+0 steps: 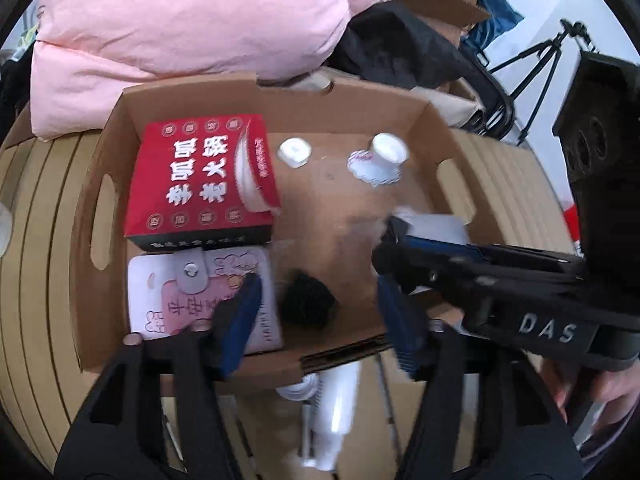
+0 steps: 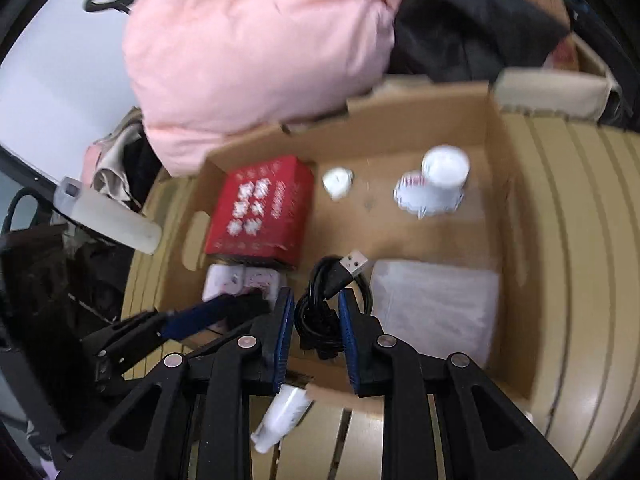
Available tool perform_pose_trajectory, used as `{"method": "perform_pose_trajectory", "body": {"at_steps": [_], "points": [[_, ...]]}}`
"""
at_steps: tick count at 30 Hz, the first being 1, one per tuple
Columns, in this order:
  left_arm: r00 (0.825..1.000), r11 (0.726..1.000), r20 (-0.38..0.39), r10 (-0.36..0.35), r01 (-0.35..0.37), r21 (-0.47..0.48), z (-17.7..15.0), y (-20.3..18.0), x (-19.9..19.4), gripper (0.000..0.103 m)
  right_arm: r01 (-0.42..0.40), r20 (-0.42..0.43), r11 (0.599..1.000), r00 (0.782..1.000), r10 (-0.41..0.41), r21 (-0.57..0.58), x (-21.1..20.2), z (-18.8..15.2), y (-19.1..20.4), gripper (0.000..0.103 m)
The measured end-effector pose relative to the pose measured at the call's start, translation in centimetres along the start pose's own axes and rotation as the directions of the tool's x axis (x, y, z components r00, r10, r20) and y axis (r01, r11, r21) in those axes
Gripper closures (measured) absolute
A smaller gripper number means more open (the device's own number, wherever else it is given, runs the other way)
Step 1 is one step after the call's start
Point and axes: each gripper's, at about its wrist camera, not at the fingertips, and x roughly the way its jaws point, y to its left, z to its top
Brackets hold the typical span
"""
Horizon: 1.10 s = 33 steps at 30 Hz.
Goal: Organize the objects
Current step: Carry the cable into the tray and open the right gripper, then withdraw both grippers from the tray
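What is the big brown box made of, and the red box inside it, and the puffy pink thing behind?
The big brown box looks like corrugated cardboard: matte tan walls with cut-out handle slots. The red box seems to be thin printed card with a slightly glossy finish, folded at sharp edges. The puffy pink thing looks like soft stuffed fabric, probably a quilt or padded coat, because it bulges and wrinkles.

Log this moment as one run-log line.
stage: packing cardboard box | right gripper: around black USB cable | left gripper: open over box | red box inside
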Motion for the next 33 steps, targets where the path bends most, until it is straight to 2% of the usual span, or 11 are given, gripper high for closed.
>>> {"method": "perform_pose_trajectory", "body": {"at_steps": [3, 5, 7, 10, 12, 16, 18, 21, 23, 30, 33], "points": [[1.0, 1.0, 0.005, -0.005, 0.005, -0.001, -0.2, 0.5, -1.0, 0.039, 0.024, -0.025, 0.999, 0.999, -0.024, -0.031, 0.4, -0.5, 0.3, 0.065], [0.999, 1.0, 0.036, 0.017, -0.017, -0.003, -0.3, 0.9, -2.6, 0.034, 0.032, -0.009, 0.999, 0.999, -0.033, -0.035, -0.5, -0.5, 0.4, 0.03], [0.995, 0.998, 0.079, 0.06, -0.06, -0.002, -0.4, 1.2, -4.7, 0.033, 0.033, 0.013, 0.998, 0.999, -0.032, -0.046, -2.0, -0.6, 0.8, 0.018], [0.986, 0.993, 0.123, 0.117, -0.118, 0.003, -0.6, 1.4, -8.5, 0.031, 0.017, 0.054, 0.998, 0.998, -0.014, -0.054, -5.5, -0.9, 1.7, 0.018], [0.977, 0.988, 0.151, 0.153, -0.156, 0.011, -1.0, 1.0, -11.4, 0.023, 0.007, 0.074, 0.997, 0.997, -0.001, -0.08, -8.1, -1.5, 2.7, 0.018], [0.957, 0.975, 0.195, 0.215, -0.222, 0.019, -2.8, 0.0, -17.0, 0.018, 0.032, 0.124, 0.99, 0.992, -0.015, -0.135, -13.3, -3.7, 5.0, 0.018], [0.948, 0.968, 0.215, 0.235, -0.248, 0.034, -4.3, -0.8, -19.6, 0.011, 0.06, 0.145, 0.986, 0.989, -0.037, -0.155, -16.2, -5.5, 5.8, 0.018], [0.902, 0.935, 0.29, 0.319, -0.35, 0.06, -6.6, -2.0, -22.5, 0.008, 0.107, 0.189, 0.975, 0.979, -0.069, -0.196, -19.7, -8.2, 6.7, 0.018], [0.887, 0.922, 0.299, 0.352, -0.383, 0.053, -8.4, -2.4, -24.3, 0.008, 0.152, 0.205, 0.965, 0.973, -0.107, -0.216, -21.3, -10.0, 7.0, 0.018], [0.917, 0.952, 0.295, 0.267, -0.299, 0.069, -18.6, -4.7, -28.7, 0.006, 0.215, 0.286, 0.938, 0.949, -0.135, -0.271, -26.2, -19.7, 7.5, 0.018], [0.908, 0.955, 0.334, 0.254, -0.29, 0.061, -23.5, -5.8, -29.5, 0.001, 0.234, 0.336, 0.923, 0.933, -0.126, -0.305, -27.5, -25.7, 8.2, 0.018]]}}
